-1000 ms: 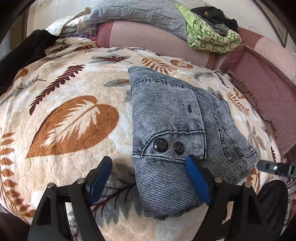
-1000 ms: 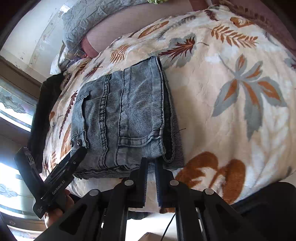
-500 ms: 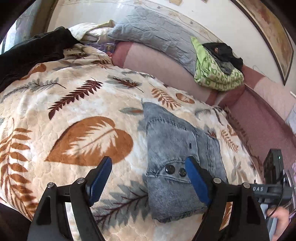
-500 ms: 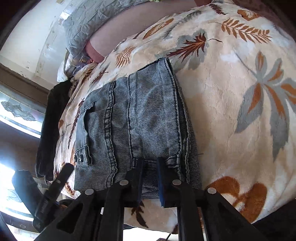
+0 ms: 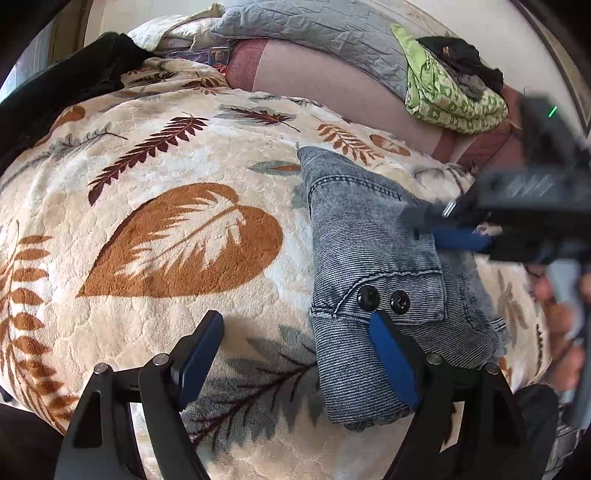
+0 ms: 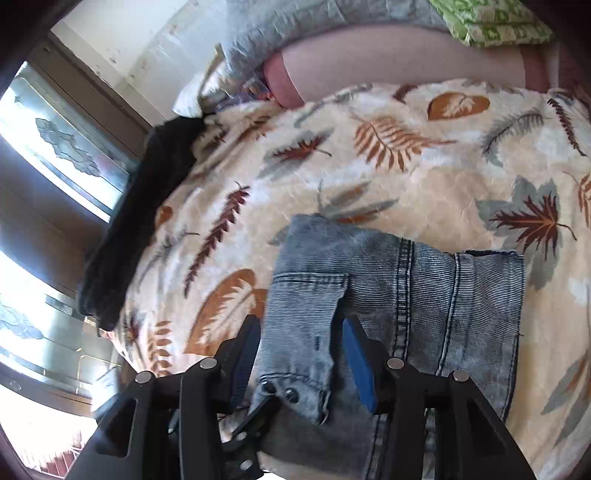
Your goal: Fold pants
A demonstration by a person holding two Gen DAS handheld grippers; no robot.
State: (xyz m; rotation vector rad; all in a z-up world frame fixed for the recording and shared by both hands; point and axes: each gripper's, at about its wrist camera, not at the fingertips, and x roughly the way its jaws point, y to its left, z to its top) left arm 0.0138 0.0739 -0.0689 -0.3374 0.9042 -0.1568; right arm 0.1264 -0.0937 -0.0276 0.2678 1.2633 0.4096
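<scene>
Now both grippers, left [image 5: 295,360] & right [image 6: 301,363], gape over folded jeans [image 5: 373,258].

Folded pants [image 5: 373,258] on blanket [image 5: 155,206], pillows [image 5: 314,33] behind, w/ clothes [image 5: 450,96] atop.

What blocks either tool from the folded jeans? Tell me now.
Nothing visible does. The left tool stands open at the near edge of the folded jeans, and the right tool is open directly over the denim. Only the leaf-print blanket lies beneath.

blanket [image 5: 155,184] left of jeans [image 5: 369,236] bare; pillows [image 5: 314,33] block far edge
</scene>
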